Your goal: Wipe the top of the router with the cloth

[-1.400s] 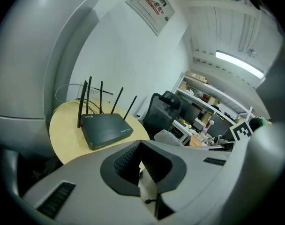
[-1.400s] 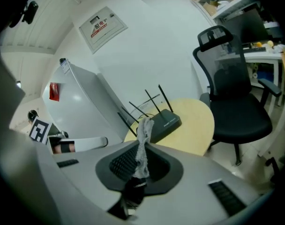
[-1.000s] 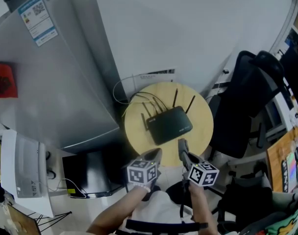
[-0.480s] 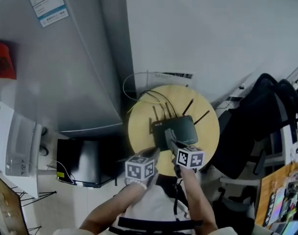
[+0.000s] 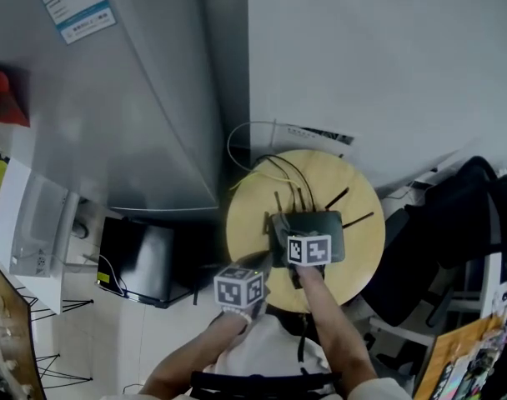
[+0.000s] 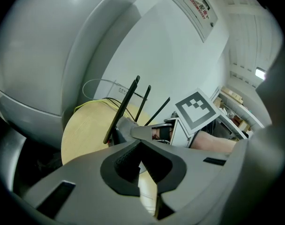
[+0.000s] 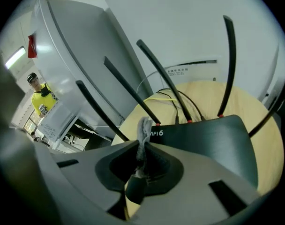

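A black router [image 5: 330, 224] with several thin antennas lies on a round wooden table [image 5: 362, 257]. My right gripper [image 5: 293, 232] is over the router's near left part, shut on a grey cloth [image 7: 143, 130]. In the right gripper view the cloth sticks up between the jaws just above the router's top [image 7: 213, 135]. Whether the cloth touches the top is hidden. My left gripper [image 5: 260, 262] hangs at the table's near left edge, shut with nothing in it. In the left gripper view its jaws [image 6: 140, 146] meet in front of the antennas [image 6: 121, 110].
A tall grey cabinet [image 5: 137, 98] stands left of the table, with a black box [image 5: 145, 261] on the floor beside it. Cables [image 5: 270, 161] run off the table's back edge. A black office chair [image 5: 454, 223] stands at the right. A white wall rises behind.
My right gripper has moved forward with the cloth, from the table's near edge onto the router. The left gripper has stayed at the near left edge. The head view has shifted.
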Motion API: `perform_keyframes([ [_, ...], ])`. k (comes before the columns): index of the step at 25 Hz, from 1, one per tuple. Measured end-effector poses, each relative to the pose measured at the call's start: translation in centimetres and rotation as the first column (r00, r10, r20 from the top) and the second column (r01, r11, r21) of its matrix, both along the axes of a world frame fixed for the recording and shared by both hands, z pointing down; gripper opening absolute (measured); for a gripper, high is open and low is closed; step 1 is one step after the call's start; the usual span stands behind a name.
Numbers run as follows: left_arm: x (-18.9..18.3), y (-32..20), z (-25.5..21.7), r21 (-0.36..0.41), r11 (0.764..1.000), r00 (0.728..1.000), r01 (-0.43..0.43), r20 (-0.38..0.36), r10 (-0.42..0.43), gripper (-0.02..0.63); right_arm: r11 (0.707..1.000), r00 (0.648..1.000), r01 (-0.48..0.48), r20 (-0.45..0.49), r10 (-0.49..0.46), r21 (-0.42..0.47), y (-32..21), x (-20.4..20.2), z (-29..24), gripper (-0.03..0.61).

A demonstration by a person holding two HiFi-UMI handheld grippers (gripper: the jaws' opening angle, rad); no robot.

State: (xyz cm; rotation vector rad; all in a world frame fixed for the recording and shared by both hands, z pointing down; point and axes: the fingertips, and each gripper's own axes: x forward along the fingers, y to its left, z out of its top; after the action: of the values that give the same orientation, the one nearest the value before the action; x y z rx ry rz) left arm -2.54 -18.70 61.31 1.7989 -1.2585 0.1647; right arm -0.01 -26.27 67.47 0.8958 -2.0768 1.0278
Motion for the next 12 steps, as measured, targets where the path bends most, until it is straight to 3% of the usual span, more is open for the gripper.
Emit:
perform_keyframes([
  [7, -0.1, -0.7, 0.8, -0.025, 0.999, 1.0, 0.024, 0.001, -0.024, -0.002, 0.999, 0.998, 0.05, -0.042, -0.051, -0.015, -1.0, -1.2, 2.0, 0.038],
  [12, 0.8, -1.2, 1.1, -0.035, 0.999, 1.0, 0.001, 0.01, 0.0, -0.002, 1.0, 0.99, -0.001, -0.139, 0.004, 0.028, -3.2, 2.7, 2.6, 0.038],
])
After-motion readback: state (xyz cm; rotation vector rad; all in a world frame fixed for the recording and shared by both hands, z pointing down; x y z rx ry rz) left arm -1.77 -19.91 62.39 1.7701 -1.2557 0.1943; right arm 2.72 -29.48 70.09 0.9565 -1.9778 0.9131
